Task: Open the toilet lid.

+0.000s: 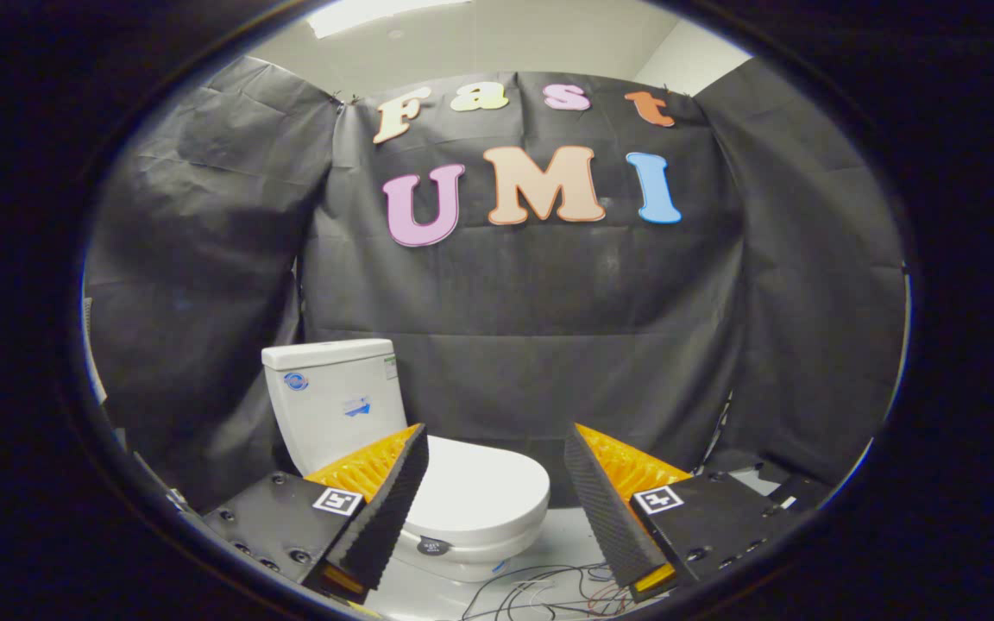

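Note:
A white toilet stands ahead and to the left, against the black cloth wall. Its tank [333, 401] rises behind my left finger [385, 509]. The toilet lid [480, 492] lies flat and closed over the bowl, its rounded front facing right. My gripper [493, 500] is open, with nothing between the fingers. The lid sits beyond them, partly hidden by the left finger, and the right finger [605, 509] stands apart from the toilet.
Loose thin cables [549, 591] lie on the pale floor just in front of the toilet base. Black cloth [549, 328] closes the booth behind and on both sides. Dark gear [756, 474] sits low at the right.

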`<action>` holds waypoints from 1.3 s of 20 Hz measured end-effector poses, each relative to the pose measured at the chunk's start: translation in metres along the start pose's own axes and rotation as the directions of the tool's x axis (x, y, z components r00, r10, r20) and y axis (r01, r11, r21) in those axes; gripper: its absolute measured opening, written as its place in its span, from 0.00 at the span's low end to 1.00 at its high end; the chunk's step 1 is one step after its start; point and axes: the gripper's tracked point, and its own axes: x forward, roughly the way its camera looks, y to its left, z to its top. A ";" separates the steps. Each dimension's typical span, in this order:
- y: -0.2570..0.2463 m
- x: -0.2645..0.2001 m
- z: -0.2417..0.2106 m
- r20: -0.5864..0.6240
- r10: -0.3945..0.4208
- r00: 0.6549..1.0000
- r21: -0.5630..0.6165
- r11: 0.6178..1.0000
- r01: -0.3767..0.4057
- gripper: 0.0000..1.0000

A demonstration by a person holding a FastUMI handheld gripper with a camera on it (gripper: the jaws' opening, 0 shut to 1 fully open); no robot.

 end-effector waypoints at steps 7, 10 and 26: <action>0.022 0.054 -0.026 -0.118 0.057 0.991 -0.032 0.998 -0.061 0.98; 0.041 0.077 -0.025 -0.128 0.087 0.988 -0.028 0.995 -0.091 0.97; 0.087 0.101 -0.132 -0.091 -0.346 0.934 0.665 0.677 0.316 0.90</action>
